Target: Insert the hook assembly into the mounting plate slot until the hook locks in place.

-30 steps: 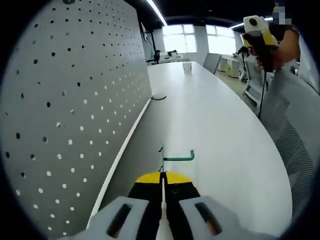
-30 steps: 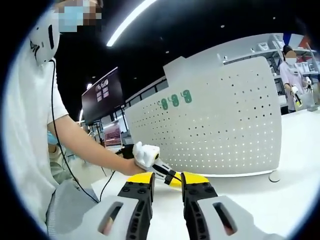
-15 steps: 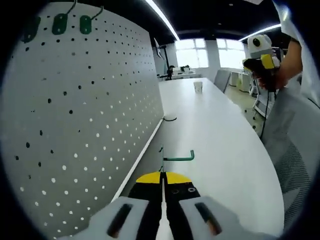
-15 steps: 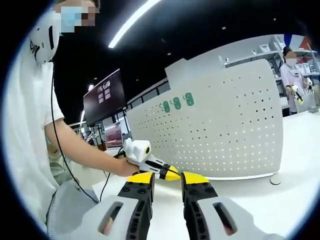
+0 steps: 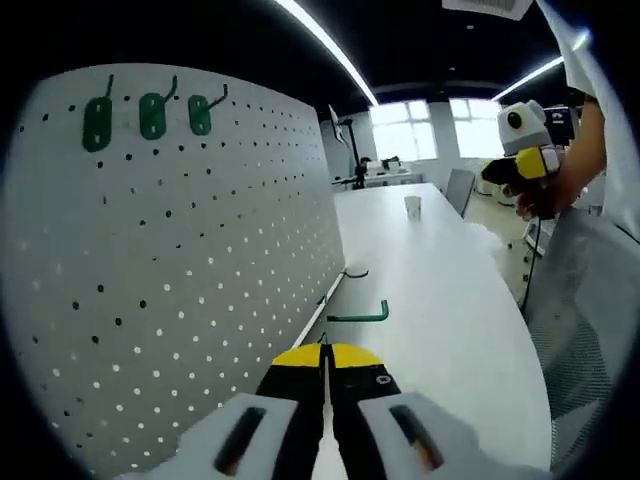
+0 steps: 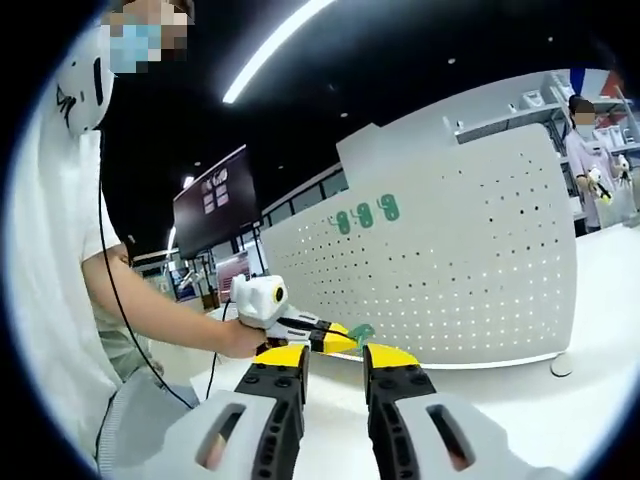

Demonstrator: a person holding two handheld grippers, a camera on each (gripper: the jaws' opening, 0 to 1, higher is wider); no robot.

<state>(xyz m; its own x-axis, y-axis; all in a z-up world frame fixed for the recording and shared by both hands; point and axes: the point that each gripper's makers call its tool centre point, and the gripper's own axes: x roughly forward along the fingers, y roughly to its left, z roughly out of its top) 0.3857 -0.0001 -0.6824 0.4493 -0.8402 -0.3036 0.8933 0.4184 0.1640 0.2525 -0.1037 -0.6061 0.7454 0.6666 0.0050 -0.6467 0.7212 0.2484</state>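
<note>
Carrying the green hook (image 5: 358, 316) clamped in your left gripper (image 5: 325, 362), you next aim it at the pegboard (image 5: 180, 260) at ten o'clock, your right gripper (image 6: 335, 362) standing empty, jaws apart.

White short-sleeved shirt (image 6: 50, 250), thin black cable (image 6: 115, 290), grey claw (image 6: 335, 395), yellow tips

The left gripper (image 5: 323, 352) has its jaws closed on a green hook (image 5: 357, 315), whose stem stands upright between the yellow tips while its arm reaches right. A white pegboard (image 5: 190, 260) stands upright along the left on the white bench (image 5: 440, 300). 3 green hooks (image 5: 148, 116) hang near its top edge. The right gripper (image 5: 522, 160) is held at far right, and a cup (image 5: 413, 207) stands far down the bench.
</note>
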